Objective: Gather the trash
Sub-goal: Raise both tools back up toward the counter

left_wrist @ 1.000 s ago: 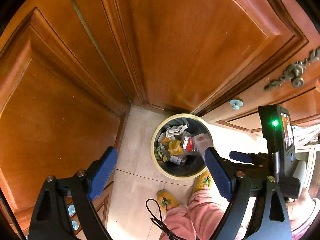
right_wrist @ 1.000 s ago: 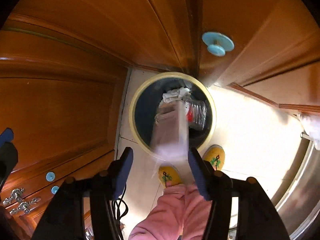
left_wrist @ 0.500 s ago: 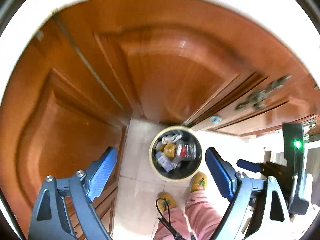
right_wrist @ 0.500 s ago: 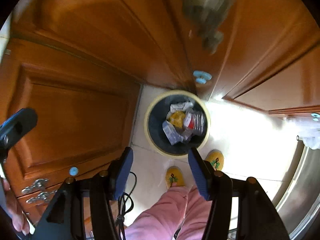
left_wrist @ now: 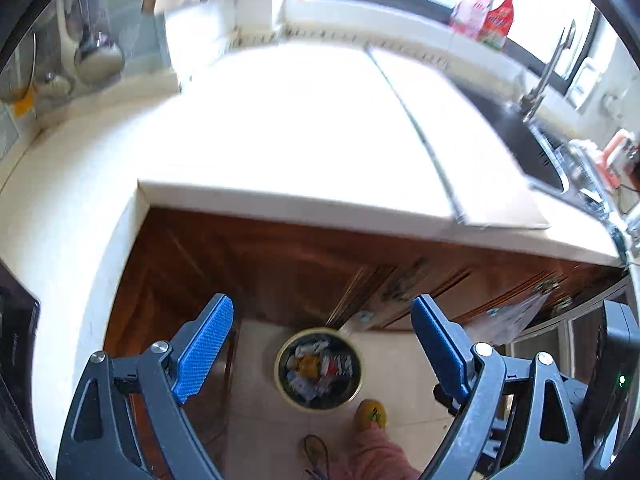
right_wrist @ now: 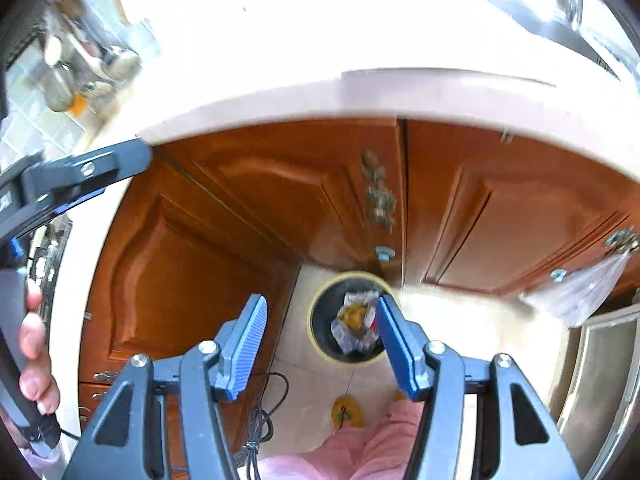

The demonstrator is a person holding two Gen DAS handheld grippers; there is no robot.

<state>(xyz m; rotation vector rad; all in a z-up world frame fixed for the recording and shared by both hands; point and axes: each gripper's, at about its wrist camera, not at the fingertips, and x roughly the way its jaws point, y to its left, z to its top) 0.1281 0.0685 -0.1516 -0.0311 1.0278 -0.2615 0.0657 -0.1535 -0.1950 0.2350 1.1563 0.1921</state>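
hanging high above the floor, the left gripper (left_wrist: pixel 322 344) has its two blue fingers (left_wrist: pixel 202 350) spread wide with nothing between them. the right gripper (right_wrist: pixel 320 344) is likewise spread, its two fingers (right_wrist: pixel 244 346) holding nothing. one round trash bin (left_wrist: pixel 319 368) with a pale yellow rim stands on the tiled floor (left_wrist: pixel 256 412) in the corner where the wooden cabinets (left_wrist: pixel 256 264) meet, seen between the fingers in both views (right_wrist: pixel 348 316). inside it lie several crumpled wrappers (left_wrist: pixel 316 366): at least one yellow, one red and a few white or clear pieces; an exact count cannot be made. the white surface (left_wrist: pixel 304 136) above the cabinets is bright and blurred. one sink (left_wrist: pixel 532 148) with one faucet (left_wrist: pixel 548 68) sits at its right end, and two red packages (left_wrist: pixel 486 12) stand on the window ledge. one clear plastic bag (right_wrist: pixel 580 292) hangs from a cabinet handle on the right. two yellow slippers show in the right view (right_wrist: pixel 347 410), only one in the left (left_wrist: pixel 372 414), below pink trousers (right_wrist: pixel 340 456). the person's left hand (right_wrist: pixel 34 356) grips a dark handle at the right view's left edge.
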